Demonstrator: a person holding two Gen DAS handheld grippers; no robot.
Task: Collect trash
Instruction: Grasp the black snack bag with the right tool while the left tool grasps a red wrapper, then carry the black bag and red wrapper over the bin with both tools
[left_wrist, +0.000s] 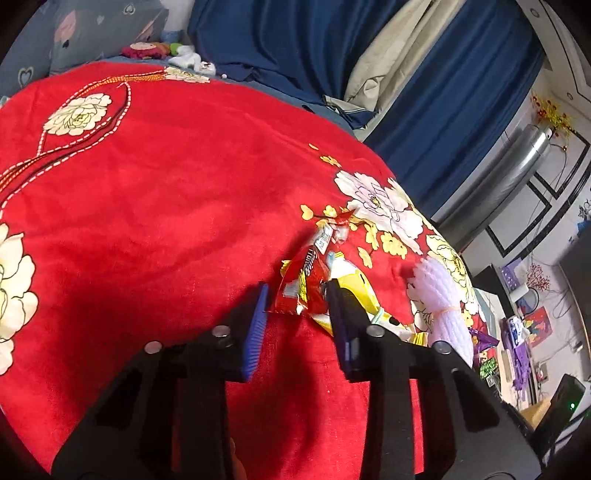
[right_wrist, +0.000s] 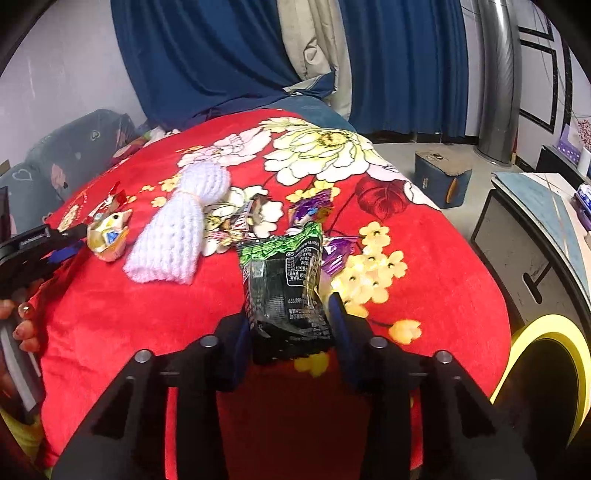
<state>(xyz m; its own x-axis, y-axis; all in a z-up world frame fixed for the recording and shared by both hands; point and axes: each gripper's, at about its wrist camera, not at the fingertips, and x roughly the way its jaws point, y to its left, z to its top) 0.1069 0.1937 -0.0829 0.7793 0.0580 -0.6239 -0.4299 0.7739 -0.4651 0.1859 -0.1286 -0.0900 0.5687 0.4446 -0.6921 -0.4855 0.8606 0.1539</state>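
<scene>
Gripping a black-green wrapper (right_wrist: 288, 291), the right gripper (right_wrist: 291, 325) is clearing a red blanket (left_wrist: 147, 206); the left gripper (left_wrist: 295, 295) is spreading around a red wrapper (left_wrist: 306, 280), others remaining.

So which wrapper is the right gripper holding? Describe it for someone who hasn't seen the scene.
On the red floral blanket, look at the near edge, where the right gripper is shut on the black wrapper. Unlike the purple wrappers and the white foam net behind it, it is black with a crinkled green top and white print.
</scene>
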